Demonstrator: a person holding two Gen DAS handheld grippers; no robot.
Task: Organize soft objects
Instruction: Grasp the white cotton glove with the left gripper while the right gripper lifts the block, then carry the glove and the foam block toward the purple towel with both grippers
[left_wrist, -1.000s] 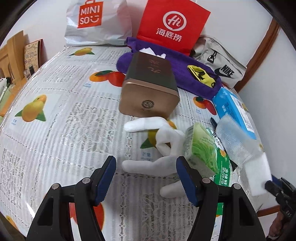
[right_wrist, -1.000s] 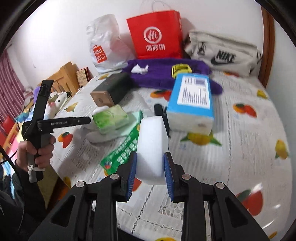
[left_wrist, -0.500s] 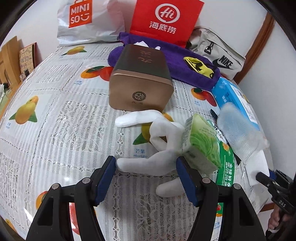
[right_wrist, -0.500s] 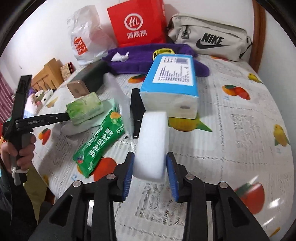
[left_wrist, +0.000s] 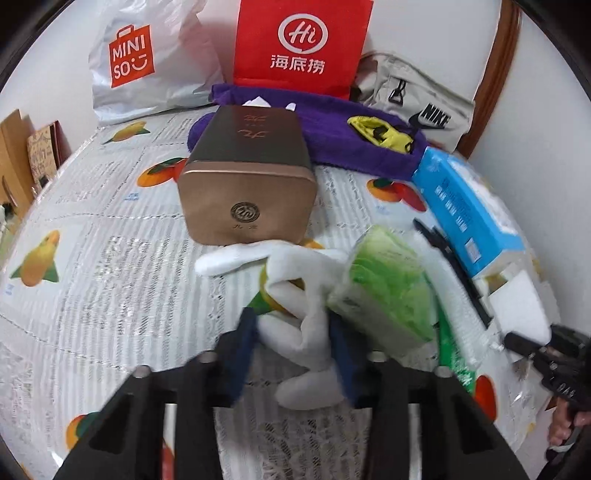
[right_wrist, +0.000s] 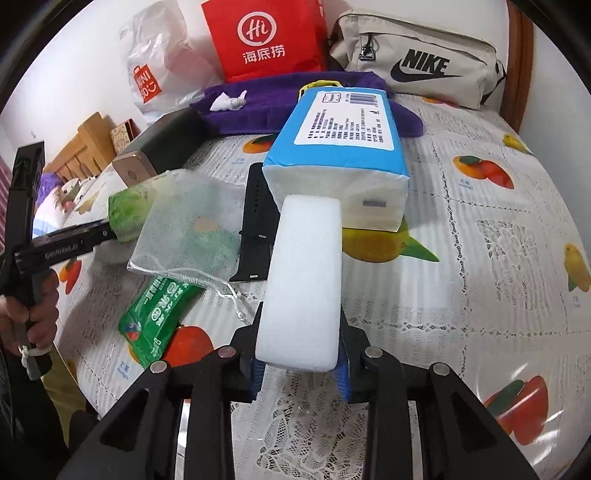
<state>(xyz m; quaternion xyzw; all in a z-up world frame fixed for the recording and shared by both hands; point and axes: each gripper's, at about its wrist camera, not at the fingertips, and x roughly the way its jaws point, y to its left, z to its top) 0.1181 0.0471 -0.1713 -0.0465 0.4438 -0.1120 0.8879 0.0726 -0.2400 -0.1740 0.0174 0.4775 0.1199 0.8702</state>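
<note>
My left gripper (left_wrist: 295, 354) is closed around a white glove (left_wrist: 295, 295) lying on the fruit-print tablecloth, its blue pads pressing the glove's lower part. A green tissue pack (left_wrist: 384, 291) rests against the glove on the right. My right gripper (right_wrist: 301, 365) is shut on a white sponge block (right_wrist: 304, 280) and holds it just in front of a blue tissue pack (right_wrist: 343, 147). A mesh pouch (right_wrist: 188, 229) lies to the sponge's left. The sponge also shows in the left wrist view (left_wrist: 517, 302).
A bronze box (left_wrist: 247, 177) lies behind the glove. A purple towel (left_wrist: 332, 136) with a yellow item, a red bag (left_wrist: 299, 44), a Miniso bag (left_wrist: 140, 62) and a Nike pouch (right_wrist: 417, 59) stand at the back. A black strap (right_wrist: 255, 225) and a green packet (right_wrist: 159, 317) lie nearby.
My left gripper moved forward and closed from open onto the white glove. My right gripper carried the sponge forward toward the blue tissue pack; the mesh pouch now lies left of it.
</note>
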